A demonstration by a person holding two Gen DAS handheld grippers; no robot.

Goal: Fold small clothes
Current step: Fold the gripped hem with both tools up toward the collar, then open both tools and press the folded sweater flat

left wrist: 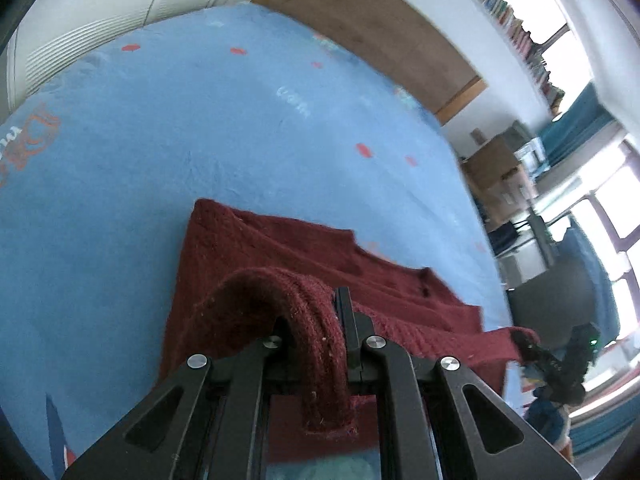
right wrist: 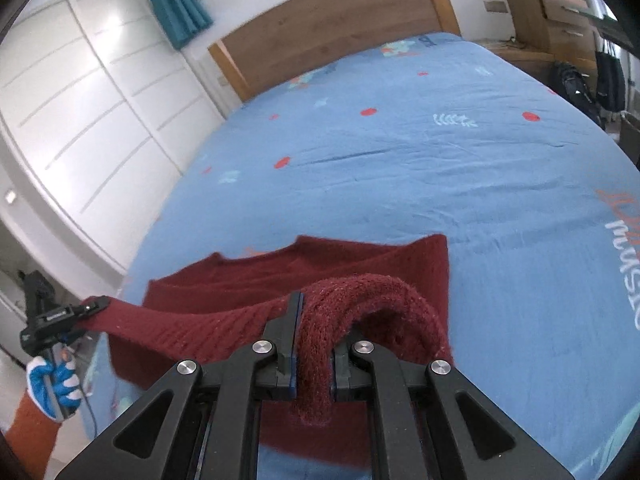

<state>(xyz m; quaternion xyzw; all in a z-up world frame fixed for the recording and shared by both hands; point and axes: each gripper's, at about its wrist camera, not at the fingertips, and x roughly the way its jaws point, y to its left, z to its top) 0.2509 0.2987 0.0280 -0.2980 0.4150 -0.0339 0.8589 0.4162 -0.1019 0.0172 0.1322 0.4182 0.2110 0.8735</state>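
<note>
A bedroom: a bed (right wrist: 400, 168) under a blue patterned sheet, with a wooden headboard (right wrist: 332, 20) and white wardrobe doors (right wrist: 80, 120) behind. We see the dark red knitted garment (right wrist: 280, 280) lying on the near part of the bed, its near edge lifted clear of the sheet. The left gripper (left wrist: 340, 344) is clamped on one corner of that edge and the right gripper (right wrist: 314, 344) on the other, knit bunched between each pair of pads. We judge the edge is held taut between both corners so it can be carried over the body as a straight fold. A gloved hand (right wrist: 54, 384) carries the left gripper.
</note>
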